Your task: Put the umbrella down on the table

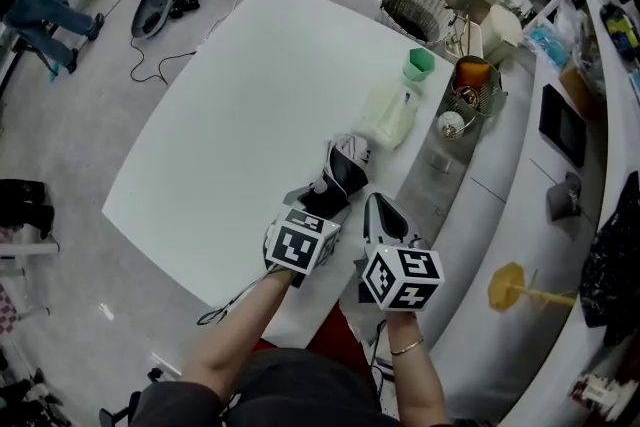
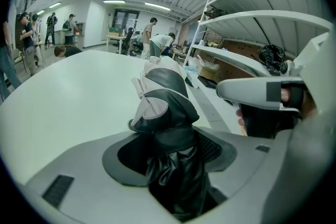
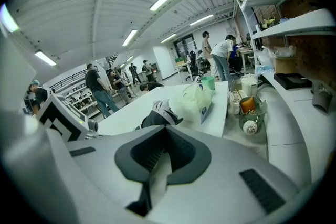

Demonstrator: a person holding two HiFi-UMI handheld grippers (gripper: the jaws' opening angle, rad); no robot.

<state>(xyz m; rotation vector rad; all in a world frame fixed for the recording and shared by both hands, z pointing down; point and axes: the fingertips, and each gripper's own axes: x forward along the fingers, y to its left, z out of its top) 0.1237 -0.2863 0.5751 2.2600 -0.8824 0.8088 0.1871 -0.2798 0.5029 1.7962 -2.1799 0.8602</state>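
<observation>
A folded black and white umbrella [image 1: 345, 165] lies lengthwise over the white table [image 1: 240, 115] near its right edge. My left gripper [image 1: 325, 195] is shut on the umbrella's near end. In the left gripper view the black fabric [image 2: 165, 107] is bunched between the jaws of the left gripper [image 2: 176, 165], and the far end points out over the table. I cannot tell whether the umbrella rests on the surface. My right gripper [image 1: 383, 207] sits just right of it, shut and holding nothing. The right gripper view shows the umbrella [image 3: 157, 115] beyond the right gripper [image 3: 157, 165].
A pale plastic bag [image 1: 392, 110] and a green cup [image 1: 420, 63] stand on the table just past the umbrella. A wire basket [image 1: 470, 85] and a woven basket [image 1: 415, 10] sit at the right. White curved shelves [image 1: 520, 215] run along the right. People work on the floor far off.
</observation>
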